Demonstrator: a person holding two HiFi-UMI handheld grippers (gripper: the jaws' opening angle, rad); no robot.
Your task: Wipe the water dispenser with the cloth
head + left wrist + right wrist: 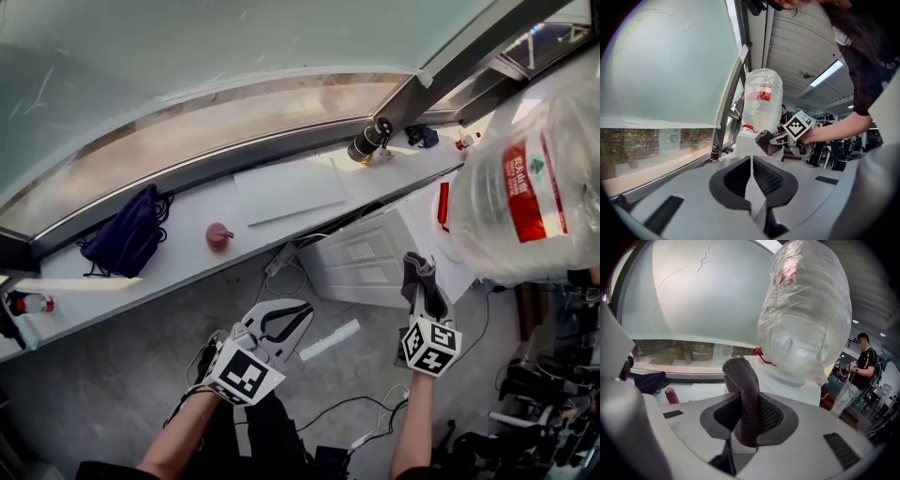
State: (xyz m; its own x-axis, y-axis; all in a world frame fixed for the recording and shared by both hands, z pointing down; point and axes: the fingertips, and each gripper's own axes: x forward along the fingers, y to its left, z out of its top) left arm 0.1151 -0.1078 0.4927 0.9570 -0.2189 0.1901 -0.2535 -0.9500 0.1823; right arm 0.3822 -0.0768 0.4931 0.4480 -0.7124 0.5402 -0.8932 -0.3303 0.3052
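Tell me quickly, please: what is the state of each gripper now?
Left gripper: jaws closed, nothing between them.
Right gripper: jaws closed on the grey cloth.

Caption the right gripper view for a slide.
Clamped in the right tongs, grey cloth faces the wrapped bottle atop the water dispenser.

Dark grey cloth (743, 394) stands bunched upright near the white water dispenser (361, 267).
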